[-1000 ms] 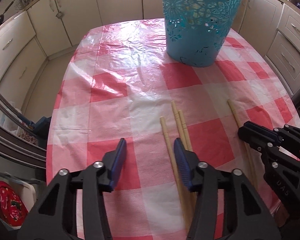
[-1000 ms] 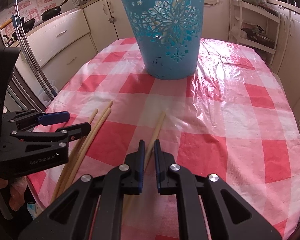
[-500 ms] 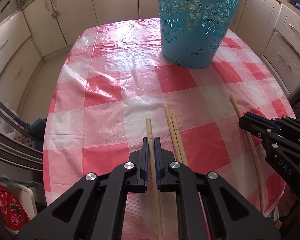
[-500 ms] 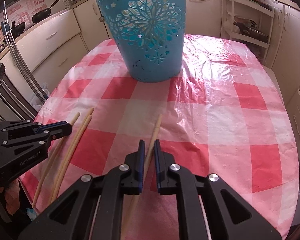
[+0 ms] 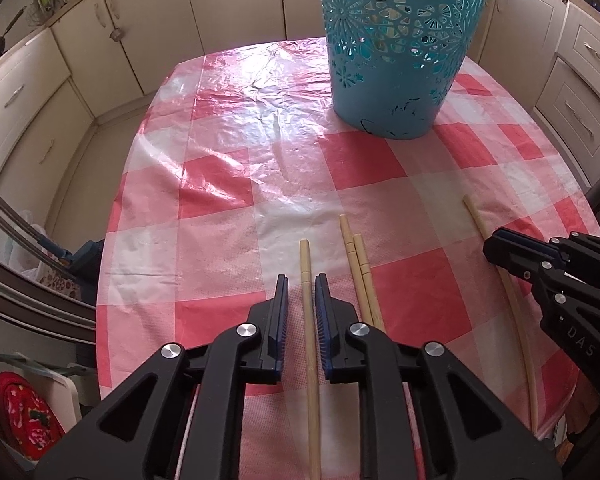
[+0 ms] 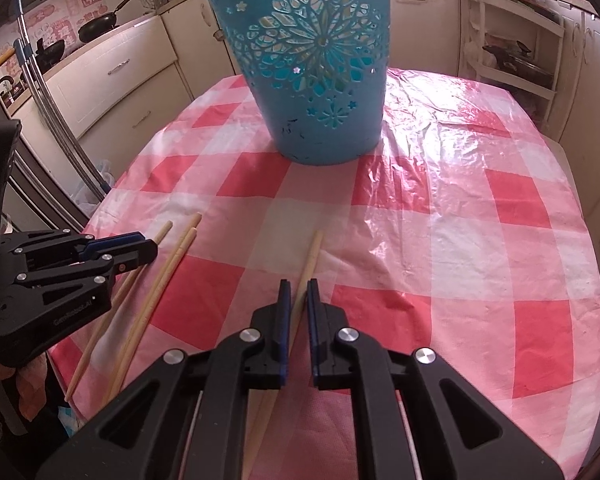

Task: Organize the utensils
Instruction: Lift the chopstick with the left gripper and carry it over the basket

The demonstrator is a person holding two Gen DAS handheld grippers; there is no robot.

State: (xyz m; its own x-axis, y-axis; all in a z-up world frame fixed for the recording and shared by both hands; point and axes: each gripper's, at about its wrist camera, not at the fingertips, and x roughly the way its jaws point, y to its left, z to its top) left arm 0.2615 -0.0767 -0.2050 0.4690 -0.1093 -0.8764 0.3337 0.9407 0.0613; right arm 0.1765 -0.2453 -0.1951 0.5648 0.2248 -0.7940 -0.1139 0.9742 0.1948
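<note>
Each chopstick's near end is hidden under its tool. The left tool is opening around one chopstick, pads just clear; the right tool clamps another — both near the teal basket on the tabletop. "DAS" reads on the right tool — the left's lettering is too faint.

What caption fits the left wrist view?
Left gripper straddling one chopstick on the checked tablecloth, blue basket behind.

The tabletop wears a glossy red, pink and white check. A turquoise basket has flower cut-outs pierced through its wall. The chopsticks are pale wood. Both tools are black with blue pads. Cabinets are cream.
</note>
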